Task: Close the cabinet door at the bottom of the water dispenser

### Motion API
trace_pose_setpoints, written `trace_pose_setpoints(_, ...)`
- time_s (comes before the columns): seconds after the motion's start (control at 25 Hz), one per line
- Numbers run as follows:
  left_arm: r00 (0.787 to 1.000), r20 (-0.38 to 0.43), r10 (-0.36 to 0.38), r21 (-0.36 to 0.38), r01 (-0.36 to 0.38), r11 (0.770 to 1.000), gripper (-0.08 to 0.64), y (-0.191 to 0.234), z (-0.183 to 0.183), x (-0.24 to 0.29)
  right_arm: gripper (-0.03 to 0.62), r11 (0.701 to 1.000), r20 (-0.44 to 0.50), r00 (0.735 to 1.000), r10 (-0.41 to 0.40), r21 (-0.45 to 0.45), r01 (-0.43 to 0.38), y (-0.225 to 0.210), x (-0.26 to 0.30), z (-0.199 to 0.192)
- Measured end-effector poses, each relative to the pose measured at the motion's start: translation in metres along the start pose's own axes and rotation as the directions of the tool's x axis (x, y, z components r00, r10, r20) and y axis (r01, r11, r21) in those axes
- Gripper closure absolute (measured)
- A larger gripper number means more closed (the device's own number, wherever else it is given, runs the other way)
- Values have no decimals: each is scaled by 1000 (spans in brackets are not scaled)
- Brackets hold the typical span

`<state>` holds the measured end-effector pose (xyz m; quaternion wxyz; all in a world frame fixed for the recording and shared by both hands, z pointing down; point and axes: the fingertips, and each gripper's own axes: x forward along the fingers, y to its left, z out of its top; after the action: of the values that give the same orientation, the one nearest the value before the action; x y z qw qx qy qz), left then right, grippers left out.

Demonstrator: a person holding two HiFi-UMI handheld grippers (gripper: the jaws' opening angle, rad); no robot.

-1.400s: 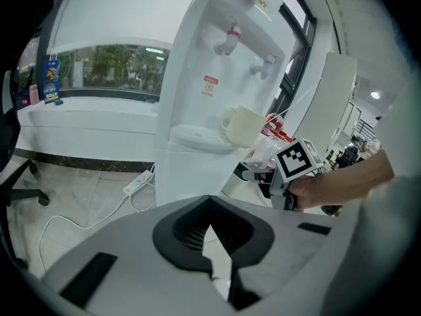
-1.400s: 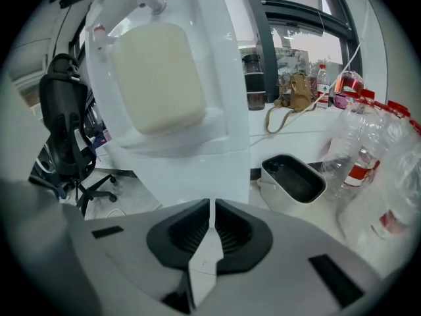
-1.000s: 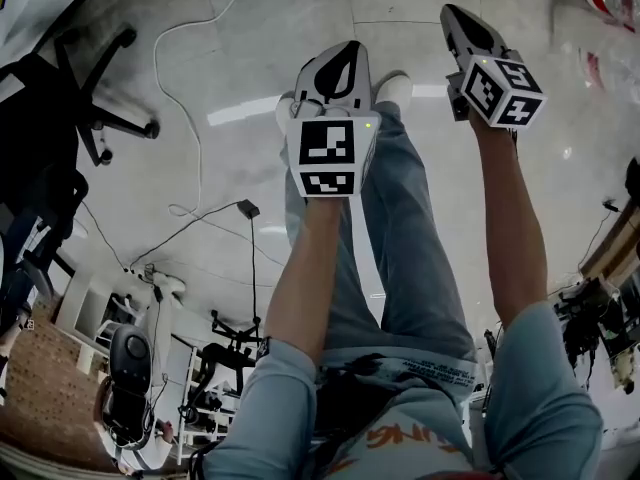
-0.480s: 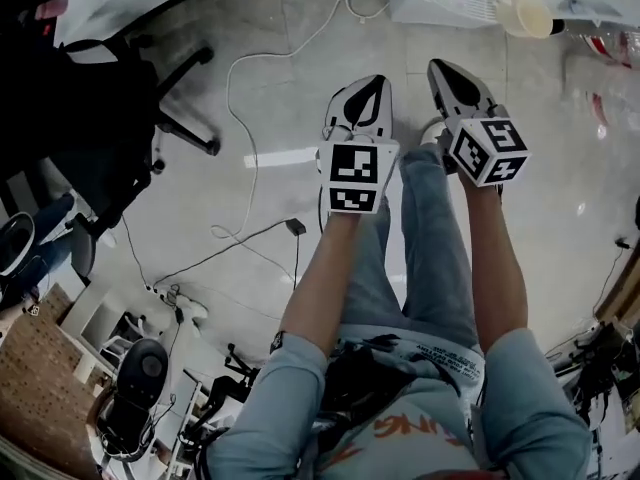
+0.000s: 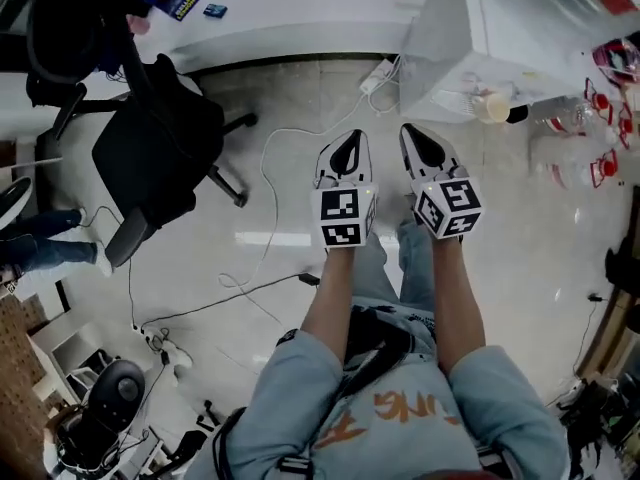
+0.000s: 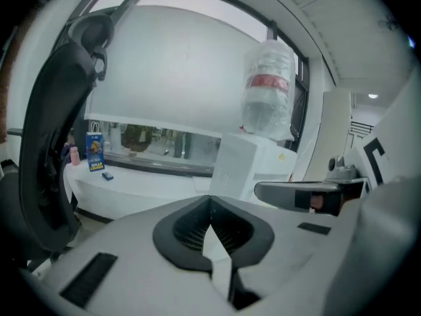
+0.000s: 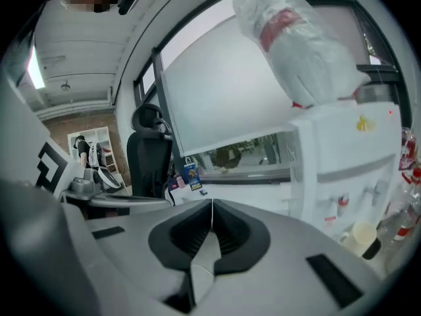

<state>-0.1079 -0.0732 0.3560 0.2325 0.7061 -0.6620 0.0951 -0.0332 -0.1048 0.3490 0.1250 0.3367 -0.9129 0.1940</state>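
**Head view.** The person stands on the floor (image 5: 540, 258) with both arms held forward. The left tool (image 5: 348, 140) and right tool (image 5: 415, 133) sit side by side, near each other but not touching. The water dispenser (image 5: 470, 38) stands ahead and to the right, with a cup (image 5: 492, 106) at its front. Both tools are clear of it, with bare floor between. An office chair (image 5: 160, 158) stands well to the left, and a cable (image 5: 265, 183) trails across the floor. The cabinet door at the foot of the dispenser cannot be made out from this steep angle.

**Left gripper view.** The left tool's jaws are closed tip to tip with nothing between them. The dispenser appears ahead, right of centre, carrying its bottle (image 6: 268, 91). A white surface (image 6: 131, 189) runs along the window behind. The frame cuts off the dispenser's lower part, so the door is not shown.

**Right gripper view.** The right tool's jaws are likewise fully together and empty. The dispenser fills the right side, with the taps and cup visible. Its base lies below the frame edge.

**Finding on progress.** No view shows the cabinet door, so I cannot confirm whether it is open or closed. Neither tool is in contact with the dispenser. In my judgement the closing push is not under way. If the door stands open, the whole job remains: lowering a tool to the base and pressing the door home.
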Motion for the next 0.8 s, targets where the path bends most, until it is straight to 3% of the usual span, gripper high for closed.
trace_pose_setpoints(0.2,989,148,12,5,-13,1000,549,1,101,-40,563,999,130,991,-31,15,29,25,-22,101)
trace_pose_setpoints(0.36,973,228,18,31,-26,999,549,8,156,-70,562,1000,217,976,-18,17,15,59,-30,160)
trace_pose_setpoints(0.6,936,352,14,95,-50,994,549,11,235,-97,563,992,243,969,47,-125,-17,80,-43,217)
trace_pose_setpoints(0.8,916,402,6,137,-67,988,549,10,267,-110,563,985,268,962,53,-175,-5,76,-50,246)
